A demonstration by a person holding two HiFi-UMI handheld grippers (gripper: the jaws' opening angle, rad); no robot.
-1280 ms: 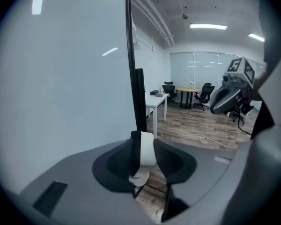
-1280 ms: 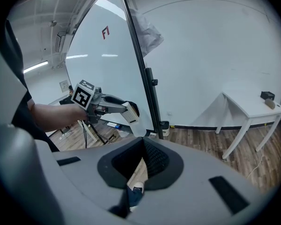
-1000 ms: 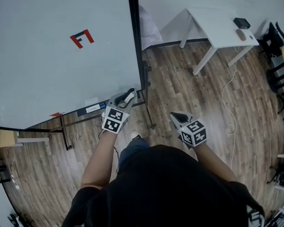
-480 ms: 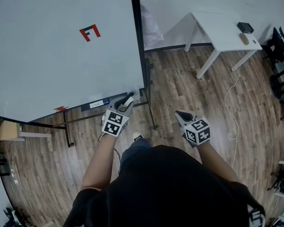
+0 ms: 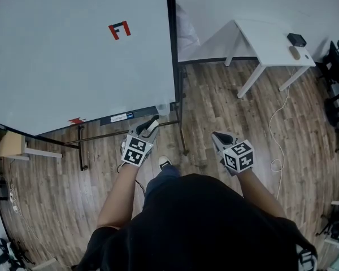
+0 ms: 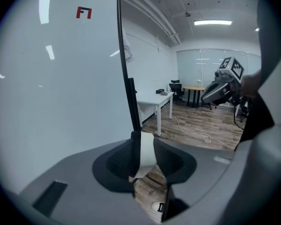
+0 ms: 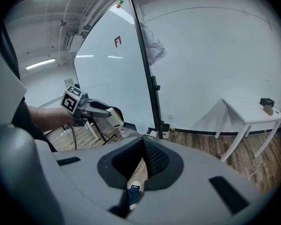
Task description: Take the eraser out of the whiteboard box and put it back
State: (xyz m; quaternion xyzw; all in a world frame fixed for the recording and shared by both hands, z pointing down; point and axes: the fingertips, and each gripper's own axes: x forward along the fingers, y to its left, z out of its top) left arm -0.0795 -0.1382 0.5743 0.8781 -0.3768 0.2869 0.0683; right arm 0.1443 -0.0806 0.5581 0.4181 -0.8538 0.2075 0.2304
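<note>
Since 1 s back: left gripper [image 5: 150, 124] came away from the lower edge of the whiteboard [image 5: 73, 72], eraser [image 6: 145, 153] with it, and a strip of floor opened between its tips and the board.
Board: filled the left of the head view, 1 red mark [image 5: 119, 30] high on it, black frame down its right edge.
Tray [image 5: 121, 118]: dark strip along the board's bottom edge, a white label on it.
Whiteboard box [image 5: 163, 108]: small and pale, at the tray's right end by the frame's corner.
Left gripper: jaws clamped on the eraser, tips aimed up toward the box, near it but apart.
Eraser: out of the box, upright between the 2 pads, its pale edge facing that gripper's camera.
Shoe [image 5: 164, 162]: on the wood floor [image 5: 214, 95], between the 2 grippers, nearer the left one.
Right gripper [image 5: 220, 138]: over bare floor, well apart from the board; jaws drawn in to a narrow slit, nothing between them.
Table [image 5: 271, 35]: white, far right, close by the wall.
Cable [image 5: 278, 123]: pale, trailing across the floor below the table.
</note>
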